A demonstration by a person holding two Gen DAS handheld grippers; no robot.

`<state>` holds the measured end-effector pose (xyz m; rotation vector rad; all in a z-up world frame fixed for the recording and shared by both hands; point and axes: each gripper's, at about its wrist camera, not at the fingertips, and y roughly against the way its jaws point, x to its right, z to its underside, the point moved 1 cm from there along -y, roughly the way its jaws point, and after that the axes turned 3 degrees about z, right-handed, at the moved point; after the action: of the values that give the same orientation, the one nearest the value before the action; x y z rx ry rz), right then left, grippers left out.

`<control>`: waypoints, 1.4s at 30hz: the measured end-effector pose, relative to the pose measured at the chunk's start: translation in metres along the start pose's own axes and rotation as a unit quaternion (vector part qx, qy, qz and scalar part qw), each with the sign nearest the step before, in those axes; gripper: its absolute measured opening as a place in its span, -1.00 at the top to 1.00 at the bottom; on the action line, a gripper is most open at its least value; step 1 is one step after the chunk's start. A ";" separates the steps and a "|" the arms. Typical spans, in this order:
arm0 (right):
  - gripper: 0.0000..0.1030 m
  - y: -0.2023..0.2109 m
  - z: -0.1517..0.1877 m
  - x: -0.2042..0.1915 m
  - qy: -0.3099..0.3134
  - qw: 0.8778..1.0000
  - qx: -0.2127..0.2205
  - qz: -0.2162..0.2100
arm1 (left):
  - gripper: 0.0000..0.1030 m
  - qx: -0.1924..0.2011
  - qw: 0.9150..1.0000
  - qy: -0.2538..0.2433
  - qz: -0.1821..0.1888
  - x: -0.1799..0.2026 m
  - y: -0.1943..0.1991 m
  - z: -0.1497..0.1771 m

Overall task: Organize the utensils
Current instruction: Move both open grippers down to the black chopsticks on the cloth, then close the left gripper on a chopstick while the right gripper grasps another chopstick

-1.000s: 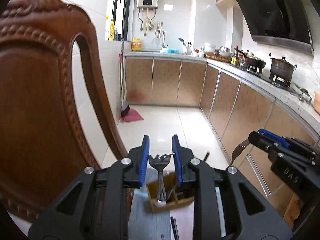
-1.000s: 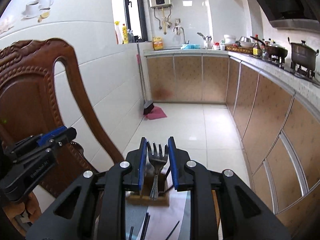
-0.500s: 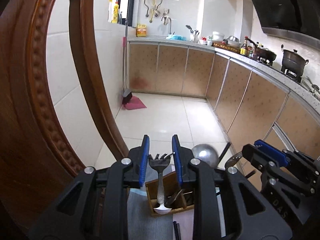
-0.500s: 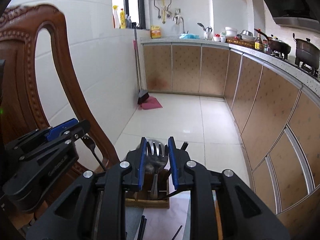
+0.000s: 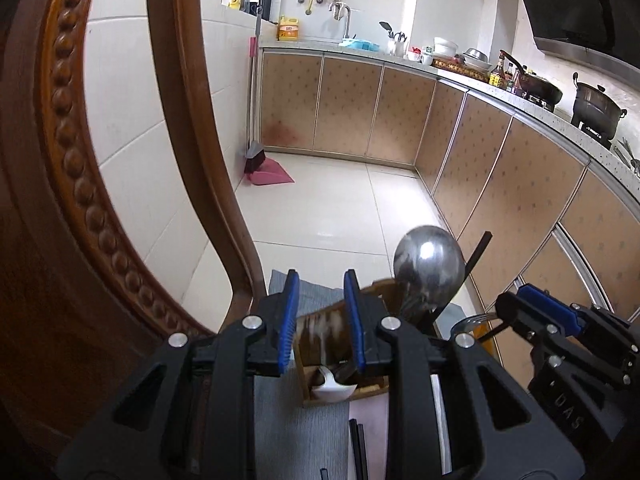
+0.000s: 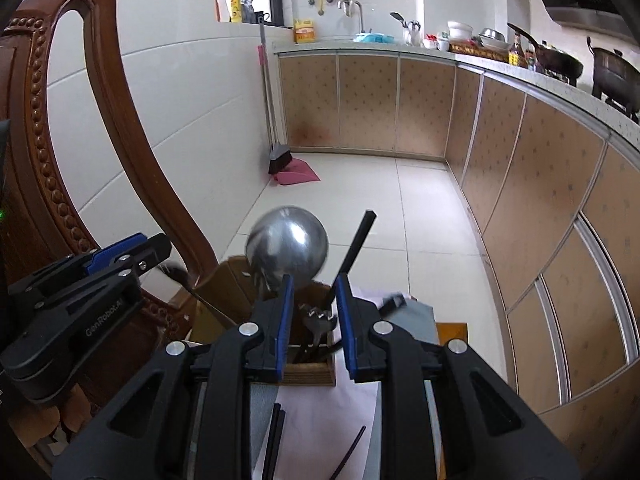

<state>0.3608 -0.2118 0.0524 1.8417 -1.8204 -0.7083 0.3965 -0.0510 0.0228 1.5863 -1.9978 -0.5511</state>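
A wooden utensil holder [image 5: 320, 328] [image 6: 308, 370] stands on a grey mat. A steel ladle [image 5: 428, 268] [image 6: 286, 250], a black chopstick [image 6: 354, 246] and a white spoon [image 5: 332, 386] sit in it. My left gripper [image 5: 318, 316] hangs just above the holder, jaws apart with nothing between them. My right gripper [image 6: 312, 316] is also over the holder, jaws apart; a fork [image 6: 318, 324] lies in the compartment below, blurred. Each gripper shows in the other's view, the right one [image 5: 520, 312] and the left one [image 6: 156, 252] with a utensil at its tip.
A carved wooden chair back [image 5: 100, 200] [image 6: 36, 120] rises close on the left. Loose black chopsticks [image 6: 276, 436] lie on pink paper [image 6: 320, 420] in front of the holder. Kitchen cabinets [image 5: 500, 176] line the right, with a broom and dustpan [image 6: 288, 168] by the wall.
Both grippers have lowered toward the holder. The forks that stood between the jaws of each are gone from between them; the jaws have opened.
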 end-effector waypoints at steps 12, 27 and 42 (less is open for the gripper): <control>-0.05 0.083 0.048 0.045 -0.021 0.999 0.023 -0.014 | -0.01 -0.022 1.000 -0.003 0.001 -0.008 0.061 0.067; -0.05 -0.053 0.189 0.064 -0.054 0.973 -0.221 0.033 | 0.02 -0.226 0.974 -0.006 0.003 0.005 -0.029 0.231; 0.75 -0.092 0.198 0.019 0.031 0.963 -0.264 0.050 | 0.02 -0.250 0.968 0.001 0.006 0.005 -0.054 0.238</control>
<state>0.3040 -0.2209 -0.1592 1.3956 -1.4841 -0.9722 0.2874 -0.0698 -0.1952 1.2588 -1.6871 -0.9596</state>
